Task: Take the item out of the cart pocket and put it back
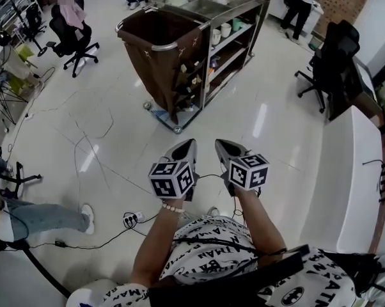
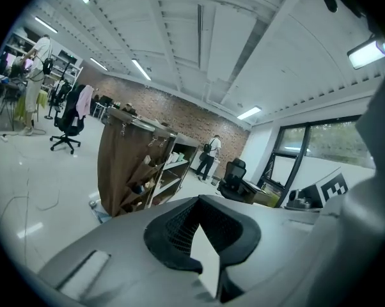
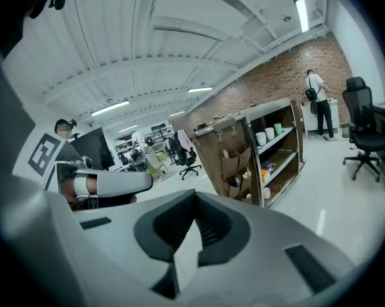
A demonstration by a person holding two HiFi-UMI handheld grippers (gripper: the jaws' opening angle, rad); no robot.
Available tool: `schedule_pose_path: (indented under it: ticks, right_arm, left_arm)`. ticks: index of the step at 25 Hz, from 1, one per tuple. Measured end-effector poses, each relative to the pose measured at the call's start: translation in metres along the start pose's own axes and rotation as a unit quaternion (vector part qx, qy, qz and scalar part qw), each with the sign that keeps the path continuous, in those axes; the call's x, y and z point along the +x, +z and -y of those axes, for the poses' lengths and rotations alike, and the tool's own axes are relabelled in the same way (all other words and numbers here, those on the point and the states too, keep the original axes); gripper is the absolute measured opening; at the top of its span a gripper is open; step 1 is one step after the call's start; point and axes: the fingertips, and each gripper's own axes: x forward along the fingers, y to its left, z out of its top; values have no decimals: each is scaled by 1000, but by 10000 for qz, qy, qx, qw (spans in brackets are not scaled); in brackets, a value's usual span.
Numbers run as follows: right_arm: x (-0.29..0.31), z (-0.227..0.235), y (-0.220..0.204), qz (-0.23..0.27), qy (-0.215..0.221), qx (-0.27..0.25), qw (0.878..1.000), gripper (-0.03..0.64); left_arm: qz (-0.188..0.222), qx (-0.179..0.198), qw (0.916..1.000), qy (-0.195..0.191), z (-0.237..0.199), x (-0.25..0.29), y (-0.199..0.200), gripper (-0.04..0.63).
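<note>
The housekeeping cart (image 1: 199,37) stands on the floor well ahead of me, with a brown bag (image 1: 151,34) at its left end. Cloth pockets (image 1: 187,75) hang on the bag's side and hold small items that are too small to name. Both grippers are held close to my body and point toward the cart, far short of it. My left gripper (image 1: 187,147) is shut with nothing in it. Beside it, my right gripper (image 1: 223,146) is shut and empty as well. The pockets (image 2: 140,183) show in the left gripper view, and the pockets (image 3: 238,165) also show in the right gripper view.
A white counter (image 1: 346,171) runs along the right. Black office chairs (image 1: 336,62) stand at the right, with another chair (image 1: 71,40) at the back left. Cables and a power strip (image 1: 130,220) lie on the floor near my feet. A person's leg (image 1: 45,217) reaches in from the left.
</note>
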Motion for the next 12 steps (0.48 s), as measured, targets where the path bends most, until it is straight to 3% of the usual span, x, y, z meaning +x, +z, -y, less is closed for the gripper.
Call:
schedule_pose_path:
  ticks: [12]
  right_arm:
    - [-22, 4, -1, 21, 175, -167, 9997, 2]
  left_arm:
    - [-2, -23, 9997, 256, 14, -1, -15, 3]
